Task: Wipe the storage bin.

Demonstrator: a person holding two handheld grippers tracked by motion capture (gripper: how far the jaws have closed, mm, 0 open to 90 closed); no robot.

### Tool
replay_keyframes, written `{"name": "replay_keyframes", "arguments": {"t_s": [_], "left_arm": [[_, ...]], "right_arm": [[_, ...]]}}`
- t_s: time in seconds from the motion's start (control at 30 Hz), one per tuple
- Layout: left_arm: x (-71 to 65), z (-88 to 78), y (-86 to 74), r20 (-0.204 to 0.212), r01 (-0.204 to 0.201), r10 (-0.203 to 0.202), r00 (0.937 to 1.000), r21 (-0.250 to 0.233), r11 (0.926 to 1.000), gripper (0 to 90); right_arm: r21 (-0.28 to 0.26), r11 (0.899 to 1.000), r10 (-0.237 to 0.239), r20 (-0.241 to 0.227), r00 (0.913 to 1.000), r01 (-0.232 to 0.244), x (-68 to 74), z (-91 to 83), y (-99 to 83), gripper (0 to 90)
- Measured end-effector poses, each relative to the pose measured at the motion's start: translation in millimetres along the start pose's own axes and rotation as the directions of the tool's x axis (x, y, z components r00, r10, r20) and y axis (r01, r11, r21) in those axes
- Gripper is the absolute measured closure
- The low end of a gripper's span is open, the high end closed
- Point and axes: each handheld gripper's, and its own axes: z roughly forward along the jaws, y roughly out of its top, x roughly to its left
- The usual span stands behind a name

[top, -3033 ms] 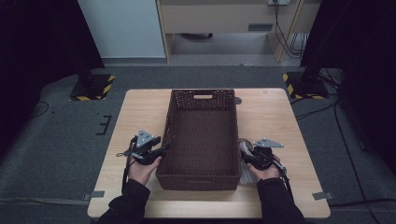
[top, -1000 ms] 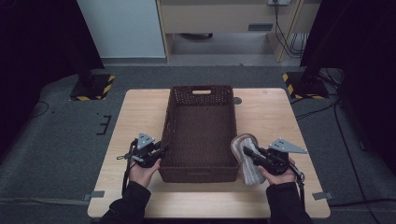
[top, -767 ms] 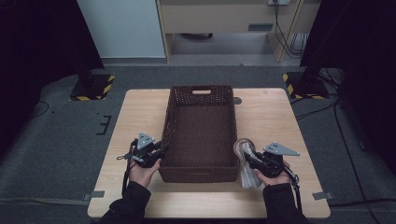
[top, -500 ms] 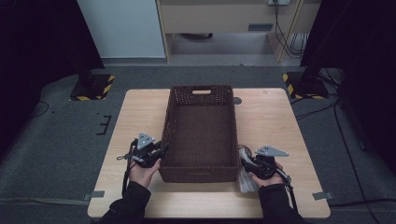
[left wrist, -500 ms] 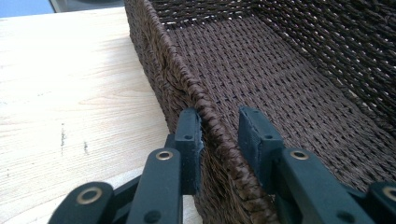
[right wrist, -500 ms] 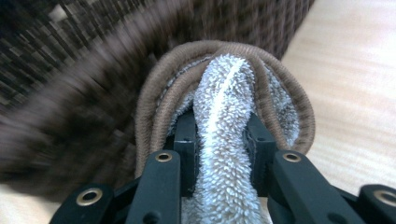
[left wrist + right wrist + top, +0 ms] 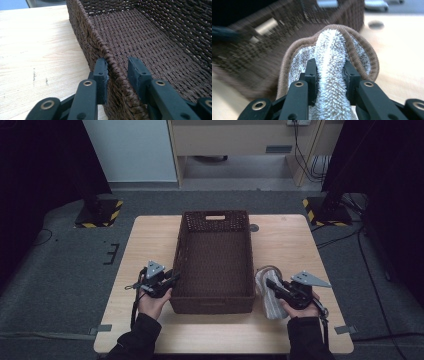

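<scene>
Since a second ago the right gripper (image 7: 274, 287) has come down and back toward the person with a fluffy slipper (image 7: 266, 296), which now lies on the wooden table (image 7: 150, 235) just beside the right wall of the wicker basket (image 7: 216, 222); three seconds ago that gripper sat low by the basket with the slipper less visible. The left gripper (image 7: 171, 277) has stayed where it was, at the basket's left wall near the front corner.

In the right gripper view the two black jaws pinch a ridge of the slipper's pale fleecy lining (image 7: 331, 75), with the brown bound edge (image 7: 362, 47) arching around it; the basket behind is blurred.

In the left gripper view the jaws straddle the basket's braided brown rim (image 7: 110, 60), one pad outside against the weave, the other inside with a narrow gap showing, so the grip looks closed on the wall. The basket's woven floor (image 7: 150, 45) lies bare
</scene>
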Motion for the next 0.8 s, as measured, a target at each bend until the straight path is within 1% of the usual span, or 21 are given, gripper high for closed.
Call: {"name": "replay_keyframes", "arguments": {"t_s": [0.07,0.1,0.13,0.17,0.2,0.27,0.3,0.33,0.43,0.53,0.57,0.6,0.67,0.7,0.73,0.8], "left_arm": [[-0.1,-0.1,-0.1,0.000,-0.001,0.001,1.0000,0.000,1.0000,68.7],[0.0,0.0,-0.1,0.000,-0.001,0.001,1.0000,0.000,1.0000,68.7],[0.0,-0.1,-0.2,0.000,-0.002,0.002,1.0000,-0.001,1.0000,68.7],[-0.1,-0.1,-0.2,0.000,-0.002,0.002,1.0000,-0.001,1.0000,68.6],[-0.1,-0.1,-0.2,0.000,-0.002,0.002,1.0000,-0.001,1.0000,68.6],[-0.1,0.0,-0.4,0.000,-0.002,0.002,1.0000,-0.003,1.0000,68.6],[-0.1,0.1,-0.4,0.001,-0.001,0.001,1.0000,-0.004,1.0000,68.6],[-0.1,0.1,-0.4,0.001,-0.001,0.001,1.0000,-0.004,1.0000,68.6],[-0.3,0.0,-0.4,-0.001,-0.002,0.002,1.0000,-0.002,1.0000,68.6],[-0.4,-0.1,-0.3,-0.002,-0.002,0.002,1.0000,-0.002,1.0000,68.7],[-0.2,0.1,-0.4,0.001,-0.001,0.001,1.0000,-0.004,1.0000,68.7],[-0.2,0.1,-0.4,0.001,-0.001,0.001,1.0000,-0.004,1.0000,68.6],[-0.1,0.0,-0.4,0.000,-0.002,0.002,1.0000,-0.004,1.0000,68.6],[-0.1,0.1,-0.4,0.001,-0.001,0.001,1.0000,-0.004,1.0000,68.6],[-0.1,0.1,-0.4,0.001,-0.002,0.002,1.0000,-0.005,1.0000,68.6],[0.0,0.1,-0.5,0.001,-0.002,0.002,1.0000,-0.005,1.0000,68.6]], "right_arm": [[-0.032,0.999,-0.003,-0.034,0.9994,0.002,5.9,-10.3,4.4,71.5],[-0.040,0.999,-0.013,-0.055,0.9984,0.011,10.0,-13.6,4.8,71.5],[-0.035,0.999,-0.014,-0.074,0.9971,0.012,14.7,-14.7,4.0,71.5],[-0.026,0.999,-0.028,-0.079,0.9965,0.026,18.3,-13.5,1.9,71.5],[-0.002,1.000,-0.031,-0.083,0.9961,0.031,21.9,-9.7,-1.9,71.6],[0.029,0.999,-0.040,-0.076,0.9963,0.043,24.8,-1.8,-8.5,71.8],[0.038,0.999,-0.031,-0.071,0.9970,0.034,24.6,2.0,-11.6,71.9],[0.039,0.999,-0.009,-0.070,0.9975,0.012,23.4,4.8,-14.7,71.9],[0.043,0.999,0.013,-0.069,0.9975,-0.010,20.7,9.3,-20.4,72.1],[0.051,0.999,0.012,-0.055,0.9984,-0.009,20.8,12.4,-23.9,72.2],[0.064,0.998,0.006,-0.052,0.9986,-0.003,20.6,14.1,-25.7,72.2],[0.105,0.994,0.001,-0.046,0.9990,0.004,21.0,17.4,-28.1,72.3],[0.168,0.985,-0.032,-0.029,0.9991,0.036,23.6,27.4,-36.9,72.3],[0.186,0.981,-0.042,-0.024,0.9988,0.046,23.4,30.0,-39.1,72.3],[0.194,0.980,-0.036,-0.016,0.9992,0.038,22.7,33.1,-40.8,72.3],[0.232,0.971,-0.049,-0.003,0.9988,0.048,20.8,37.7,-45.2,72.3]]}}
